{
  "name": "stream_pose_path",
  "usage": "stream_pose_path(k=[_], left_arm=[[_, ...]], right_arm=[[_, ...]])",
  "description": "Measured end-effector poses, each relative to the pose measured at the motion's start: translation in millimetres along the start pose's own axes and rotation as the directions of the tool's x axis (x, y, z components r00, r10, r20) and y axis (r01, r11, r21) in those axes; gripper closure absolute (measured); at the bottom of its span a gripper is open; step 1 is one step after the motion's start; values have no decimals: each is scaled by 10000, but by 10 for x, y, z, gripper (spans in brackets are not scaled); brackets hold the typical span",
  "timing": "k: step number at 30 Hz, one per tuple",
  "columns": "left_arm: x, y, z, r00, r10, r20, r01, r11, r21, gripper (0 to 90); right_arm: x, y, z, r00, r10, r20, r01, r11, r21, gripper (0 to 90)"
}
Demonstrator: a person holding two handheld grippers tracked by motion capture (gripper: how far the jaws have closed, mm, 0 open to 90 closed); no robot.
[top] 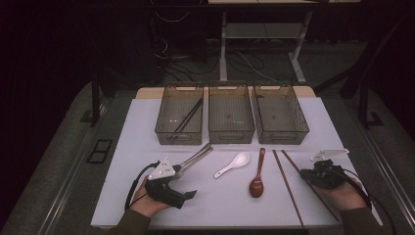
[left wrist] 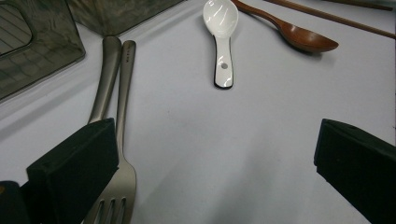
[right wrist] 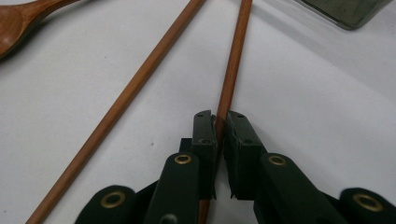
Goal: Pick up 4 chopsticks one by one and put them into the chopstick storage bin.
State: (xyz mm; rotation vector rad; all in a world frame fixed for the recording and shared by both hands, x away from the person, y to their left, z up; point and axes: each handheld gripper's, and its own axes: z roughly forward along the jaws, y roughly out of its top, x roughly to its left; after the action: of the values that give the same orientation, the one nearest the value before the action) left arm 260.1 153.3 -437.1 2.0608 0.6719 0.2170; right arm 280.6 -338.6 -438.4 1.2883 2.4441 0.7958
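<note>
Right gripper view, bottom centre: the right gripper [right wrist: 220, 122] has its black jaws pressed onto a chopstick [right wrist: 232, 65], pinching it near one end; the stick runs from between the pads straight up to the top edge; a second chopstick [right wrist: 126, 100] slants from the lower left to the top centre, apart from the jaws; a wooden spoon [right wrist: 18, 18] sits in the upper left corner, a bin corner [right wrist: 348, 11] in the upper right.

High view, lower right: the same gripper [top: 324, 172] lies low over the white mat [top: 220, 196], the two sticks close together beside it; left of them stand the wooden spoon [top: 258, 178] and a white spoon [top: 232, 164]; three bins [top: 230, 117] line the top of the mat, and the left bin [top: 179, 117] already holds a dark chopstick pair.

Left gripper view: the left gripper [left wrist: 205, 158] is spread wide, nothing between its jaws; a steel fork [left wrist: 121, 140] and a steel handle [left wrist: 105, 79] beside it lie against the left jaw, at the lower left of the frame.

By my reading, the step is the grasp of one chopstick, just made; the next move calls for a clean lift without dragging the neighbouring stick, then a carry up the frame to a bin, probably the left one; the stick is held near its end, so it may swing or tilt in the pads.
</note>
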Motion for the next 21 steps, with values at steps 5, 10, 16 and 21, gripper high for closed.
stream_pose_path(k=[5, 10, 16, 21], left_arm=[[0, 1, -2, 10000, 0, 1, 0, 10000, -7, 0], [-1, 1, -1, 10000, 4, 0, -4, 10000, -3, 0], [3, -1, -6, 10000, -11, -17, 11, 10000, -5, 0], [5, -4, -4, 10000, -25, -9, 25, 10000, -15, 0]], right_arm=[[-62, -13, -5, 9999, 66, 81, -66, 10000, -35, 835], [-123, -29, -8, 9999, 136, -36, -137, 9998, -117, 831], [-123, -58, -40, 9992, 332, -227, -336, 9993, -177, 758], [-88, -122, -124, 9994, 291, -174, -293, 9994, -162, 741]])
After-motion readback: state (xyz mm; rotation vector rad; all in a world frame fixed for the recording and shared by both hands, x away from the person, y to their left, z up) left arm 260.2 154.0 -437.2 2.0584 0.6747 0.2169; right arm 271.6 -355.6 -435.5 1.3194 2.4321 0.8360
